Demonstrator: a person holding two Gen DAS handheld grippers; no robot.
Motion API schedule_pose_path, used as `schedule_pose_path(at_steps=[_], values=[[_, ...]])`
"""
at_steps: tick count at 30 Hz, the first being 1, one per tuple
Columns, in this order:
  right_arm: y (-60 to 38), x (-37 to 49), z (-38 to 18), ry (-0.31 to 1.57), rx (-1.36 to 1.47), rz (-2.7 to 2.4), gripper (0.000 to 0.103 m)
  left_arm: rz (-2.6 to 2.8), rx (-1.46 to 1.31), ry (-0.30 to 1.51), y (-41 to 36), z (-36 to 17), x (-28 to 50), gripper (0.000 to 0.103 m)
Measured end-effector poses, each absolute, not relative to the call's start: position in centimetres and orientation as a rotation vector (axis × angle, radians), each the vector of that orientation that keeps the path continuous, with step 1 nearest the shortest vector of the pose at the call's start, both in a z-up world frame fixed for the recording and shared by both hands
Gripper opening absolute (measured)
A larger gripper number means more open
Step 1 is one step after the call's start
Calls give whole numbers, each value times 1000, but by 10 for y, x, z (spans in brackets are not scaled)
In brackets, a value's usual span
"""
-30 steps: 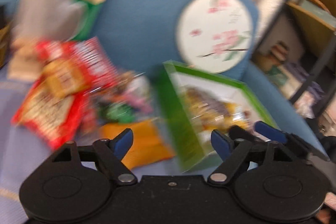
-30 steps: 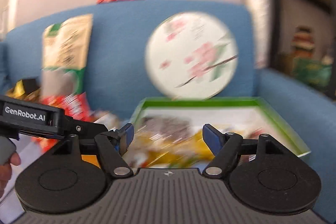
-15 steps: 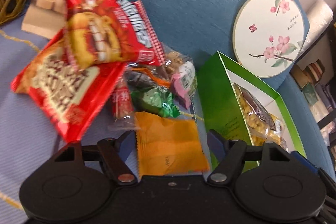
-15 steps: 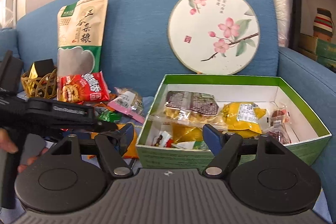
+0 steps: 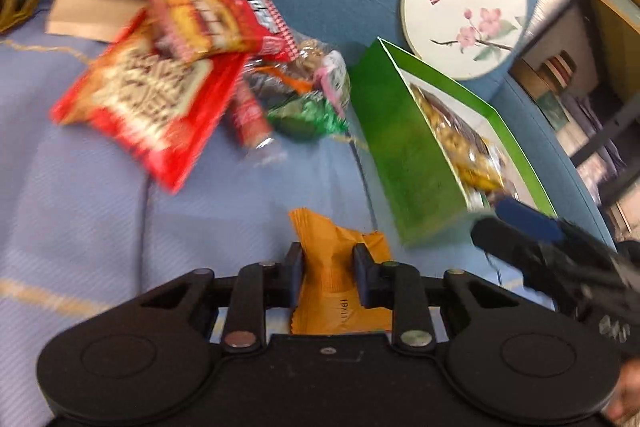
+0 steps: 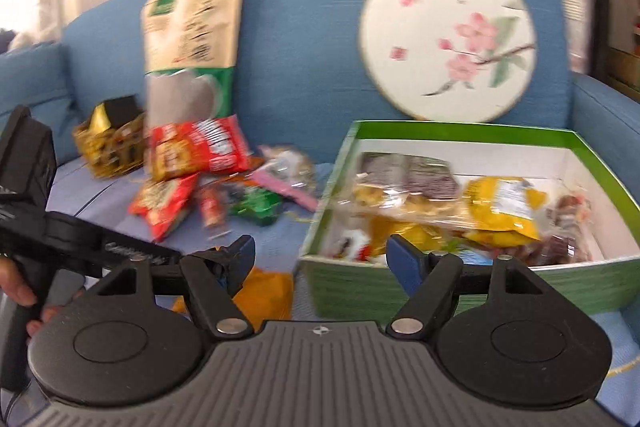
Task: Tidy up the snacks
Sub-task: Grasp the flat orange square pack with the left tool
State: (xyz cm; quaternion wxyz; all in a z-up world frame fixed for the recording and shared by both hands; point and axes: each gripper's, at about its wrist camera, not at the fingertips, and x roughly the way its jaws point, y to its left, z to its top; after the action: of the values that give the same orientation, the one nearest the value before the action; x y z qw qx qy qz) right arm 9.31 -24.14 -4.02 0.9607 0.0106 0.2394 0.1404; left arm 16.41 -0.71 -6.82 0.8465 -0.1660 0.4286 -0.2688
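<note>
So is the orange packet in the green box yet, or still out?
Out. The orange packet lies on the sofa seat beside the green box, pinched by the left gripper.

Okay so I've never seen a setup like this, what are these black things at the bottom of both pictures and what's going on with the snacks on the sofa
Those black shapes are two hand-held grippers, each with a camera looking along its two fingers. No robot is involved: a person holds one in each hand.

In the left camera's picture, the left gripper has just been closing and now pinches an orange snack packet lying on the blue sofa seat.

In the right camera's picture, the right gripper is open and holds nothing. Ahead of it is a green box already holding several snacks. To the box's left lies a loose pile, including red snack bags. A round flowered fan leans on the backrest.
</note>
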Motion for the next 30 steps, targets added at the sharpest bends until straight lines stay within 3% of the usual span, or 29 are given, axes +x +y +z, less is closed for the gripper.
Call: schedule_pose_path(at_steps=[1,3,6,15,19,20,21,23,25,30], values=[[-239,92,-41,495,33,304,103,-564,-349,901,0,-67,158,44],[-232,92,-43,536,48,364,103,-556,-343,893,13,-66,148,61],[-214,88,-48,569,12,443,103,-537,-352,875,28,-60,137,74],[-178,88,-78,668,-170,510,103,-572,-406,914,27,-62,139,81],[-180,92,-87,675,-144,519,103,-564,-381,903,16,-66,143,80],[-180,93,-89,671,-116,521,103,-567,-363,899,13,-67,143,75],[-179,93,-90,664,-92,518,103,-568,-336,894,8,-67,144,55],[-173,91,-87,651,-105,519,76,-557,-339,895,4,-65,145,54],[-170,85,-82,627,-158,497,66,-561,-348,870,4,-56,144,52],[-188,78,-54,515,-124,470,63,-603,-298,757,-12,-18,142,52]])
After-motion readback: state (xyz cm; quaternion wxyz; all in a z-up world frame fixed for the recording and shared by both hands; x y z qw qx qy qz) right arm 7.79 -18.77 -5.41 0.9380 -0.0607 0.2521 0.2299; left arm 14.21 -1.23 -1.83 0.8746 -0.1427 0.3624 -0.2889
